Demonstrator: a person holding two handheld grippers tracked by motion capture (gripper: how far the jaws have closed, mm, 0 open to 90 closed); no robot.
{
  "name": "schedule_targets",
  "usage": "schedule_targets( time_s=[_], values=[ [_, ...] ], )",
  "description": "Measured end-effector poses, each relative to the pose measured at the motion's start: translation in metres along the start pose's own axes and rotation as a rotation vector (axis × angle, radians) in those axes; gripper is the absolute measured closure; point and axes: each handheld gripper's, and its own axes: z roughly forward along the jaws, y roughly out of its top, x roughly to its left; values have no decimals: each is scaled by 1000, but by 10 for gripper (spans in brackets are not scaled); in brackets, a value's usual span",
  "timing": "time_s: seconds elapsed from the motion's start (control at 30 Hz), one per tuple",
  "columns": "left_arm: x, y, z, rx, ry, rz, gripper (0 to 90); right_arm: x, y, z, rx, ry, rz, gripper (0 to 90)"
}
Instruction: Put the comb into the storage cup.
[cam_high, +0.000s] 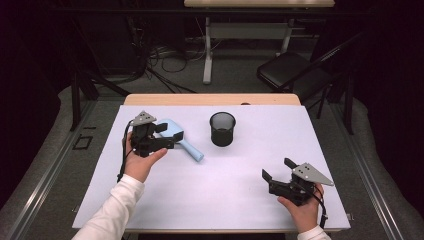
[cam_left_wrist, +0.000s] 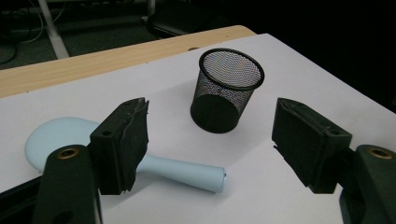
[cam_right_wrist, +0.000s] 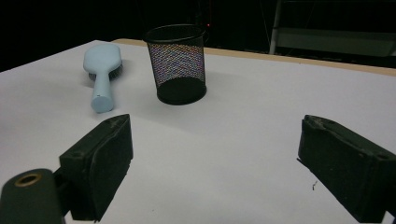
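Note:
A light blue hairbrush (cam_high: 186, 143) lies flat on the white table cover, its handle pointing toward the middle. My left gripper (cam_high: 165, 136) hovers just over the brush head, open, with nothing between its pads. In the left gripper view the brush (cam_left_wrist: 187, 170) lies below the left jaw, and a black mesh cup (cam_left_wrist: 227, 91) stands upright beyond the gripper (cam_left_wrist: 212, 109). The cup (cam_high: 222, 129) stands to the right of the brush. My right gripper (cam_high: 278, 169) rests near the front right, open and holding nothing. The right gripper (cam_right_wrist: 215, 123) faces the cup (cam_right_wrist: 180, 63) and the brush (cam_right_wrist: 102, 70).
The white cover (cam_high: 225, 200) spans the table, and a strip of bare wood (cam_high: 210, 99) shows along the far edge. Beyond it stand a black chair (cam_high: 290, 70), a second table's legs (cam_high: 207, 55) and loose cables on the floor.

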Motion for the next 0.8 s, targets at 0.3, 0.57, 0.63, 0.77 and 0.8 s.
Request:
schedule_targets(
  time_s=[0.3, 0.57, 0.63, 0.77, 0.8],
  values=[
    [2, 12, 8, 33, 11, -26, 308, -1, 0, 1, 2, -1, -1, 109],
    [3, 21, 14, 56, 25, -39, 331, -1, 0, 1, 6, 3, -1, 113],
    [2, 22, 15, 63, 30, -35, 333, -2, 0, 2, 9, 1, -7, 113],
    [-1, 27, 22, 91, 50, -20, 343, -2, -1, 3, 6, 0, -3, 113],
    [-1, 28, 23, 97, 52, -19, 346, -2, -1, 3, 7, 1, -3, 113]
  ],
)
